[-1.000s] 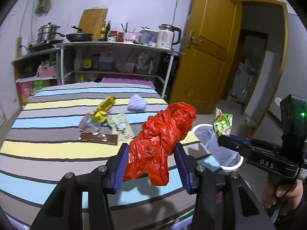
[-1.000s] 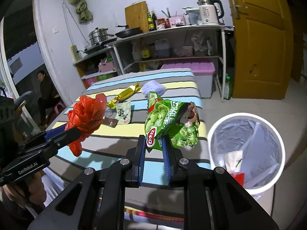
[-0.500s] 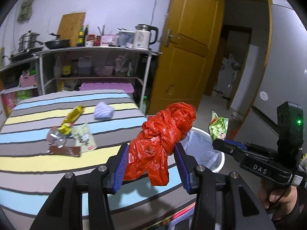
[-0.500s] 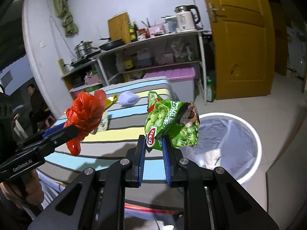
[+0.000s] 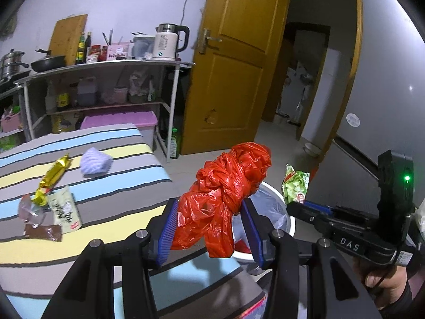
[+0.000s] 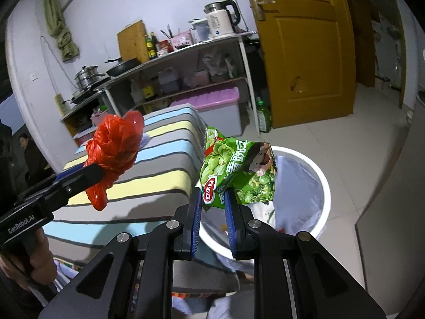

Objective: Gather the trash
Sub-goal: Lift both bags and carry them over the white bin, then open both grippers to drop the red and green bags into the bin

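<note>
My left fingers (image 5: 209,228) pinch the knotted red plastic bag (image 5: 225,194) mid-bunch — soft, weightless; my right fingers (image 6: 212,210) clamp the crinkly green snack packet's (image 6: 239,172) slippery corner.

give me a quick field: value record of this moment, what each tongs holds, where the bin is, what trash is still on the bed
left tongs: shut on red plastic bag
right tongs: shut on green snack packet
trash bin: white, lined, on the floor beside the striped bed; packet is over its rim
still on bed: gold wrapper, white sachet, brown wrapper, clear plastic scrap, pale crumpled wad
</note>
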`<state>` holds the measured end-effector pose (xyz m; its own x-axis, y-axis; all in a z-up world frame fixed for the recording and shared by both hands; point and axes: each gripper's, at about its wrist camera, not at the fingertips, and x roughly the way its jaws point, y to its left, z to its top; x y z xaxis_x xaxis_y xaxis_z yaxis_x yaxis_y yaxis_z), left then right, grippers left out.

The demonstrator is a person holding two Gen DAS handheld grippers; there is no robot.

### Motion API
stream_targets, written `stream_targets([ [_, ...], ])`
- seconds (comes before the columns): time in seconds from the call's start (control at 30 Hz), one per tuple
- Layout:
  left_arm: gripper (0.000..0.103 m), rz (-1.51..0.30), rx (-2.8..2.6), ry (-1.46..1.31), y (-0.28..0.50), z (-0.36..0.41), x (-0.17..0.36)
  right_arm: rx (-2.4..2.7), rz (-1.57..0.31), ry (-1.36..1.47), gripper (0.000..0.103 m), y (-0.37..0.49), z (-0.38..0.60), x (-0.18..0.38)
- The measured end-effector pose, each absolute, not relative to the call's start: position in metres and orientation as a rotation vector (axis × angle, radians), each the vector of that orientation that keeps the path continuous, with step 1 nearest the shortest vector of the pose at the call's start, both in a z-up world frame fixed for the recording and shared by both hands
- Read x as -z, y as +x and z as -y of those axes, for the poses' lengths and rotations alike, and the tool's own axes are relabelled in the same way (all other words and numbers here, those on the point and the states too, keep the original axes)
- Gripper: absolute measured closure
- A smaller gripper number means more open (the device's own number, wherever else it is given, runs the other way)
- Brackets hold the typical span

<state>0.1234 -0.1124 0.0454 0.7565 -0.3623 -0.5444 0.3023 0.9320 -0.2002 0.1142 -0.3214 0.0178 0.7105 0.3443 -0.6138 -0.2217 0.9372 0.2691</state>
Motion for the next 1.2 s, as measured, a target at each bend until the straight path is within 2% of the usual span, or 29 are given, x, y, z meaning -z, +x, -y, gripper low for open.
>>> stream_targets([
  [0.63,0.054,-0.690,0.445,-0.074,0.181,0.151,-0.010,-0.270,-0.806,0.207,0.083,0.152,0.346,0.016],
  [0.73,0.054,-0.709,0.450,-0.078,0.188,0.157,-0.003,-0.257,-0.811,0.203,0.079,0.155,0.347,0.020],
  [0.8,0.054,-0.720,0.461,-0.080,0.193,0.161,0.001,-0.247,-0.813,0.207,0.070,0.156,0.348,0.022],
  [1.2,0.054,-0.701,0.439,-0.100,0.190,0.148,0.000,-0.267,-0.792,0.220,0.069,0.153,0.347,0.018],
])
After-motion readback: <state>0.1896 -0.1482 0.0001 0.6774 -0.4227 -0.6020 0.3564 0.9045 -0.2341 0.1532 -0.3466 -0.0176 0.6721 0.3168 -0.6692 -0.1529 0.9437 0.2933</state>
